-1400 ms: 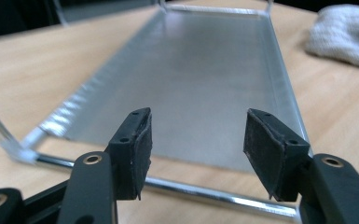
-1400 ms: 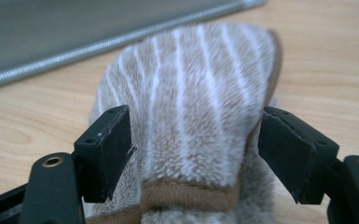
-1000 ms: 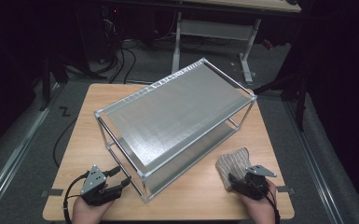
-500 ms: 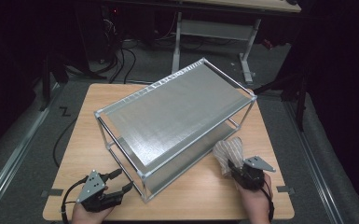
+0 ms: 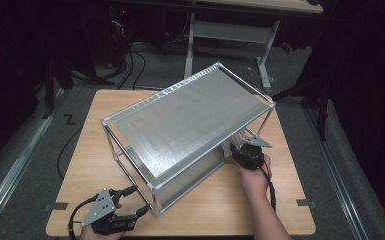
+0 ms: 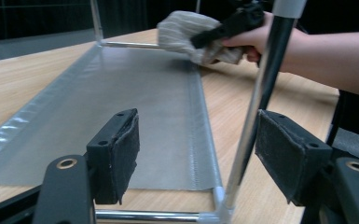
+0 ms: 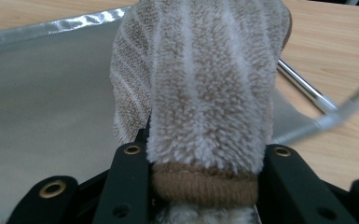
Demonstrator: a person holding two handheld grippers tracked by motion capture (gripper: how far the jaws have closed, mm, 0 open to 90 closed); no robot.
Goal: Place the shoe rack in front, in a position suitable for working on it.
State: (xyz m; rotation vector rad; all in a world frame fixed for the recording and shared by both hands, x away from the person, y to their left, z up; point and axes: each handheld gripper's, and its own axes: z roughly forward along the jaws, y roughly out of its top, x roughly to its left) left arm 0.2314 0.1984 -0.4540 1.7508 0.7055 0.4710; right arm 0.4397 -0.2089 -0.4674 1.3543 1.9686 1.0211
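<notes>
step: lower shelf wiping | fluffy beige striped cloth (image 7: 205, 93) is clamped by right gripper (image 5: 242, 150) | left gripper (image 6: 196, 154) is held wide, around silver metal rack (image 5: 190, 125) post | cloth is to be kept flat

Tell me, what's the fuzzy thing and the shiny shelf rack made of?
The sock looks like soft fleecy fabric, beige with pale stripes and a brown cuff; its pile is fluffy. The rack seems metal: glossy silver tubes, with shelves of dull grey sheet, perhaps fine mesh.

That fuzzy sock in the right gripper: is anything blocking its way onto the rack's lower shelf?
Nothing visible does. The sock, clamped in the right gripper, already reaches over the lower shelf; the rack's corner post stands off to one side.
</notes>
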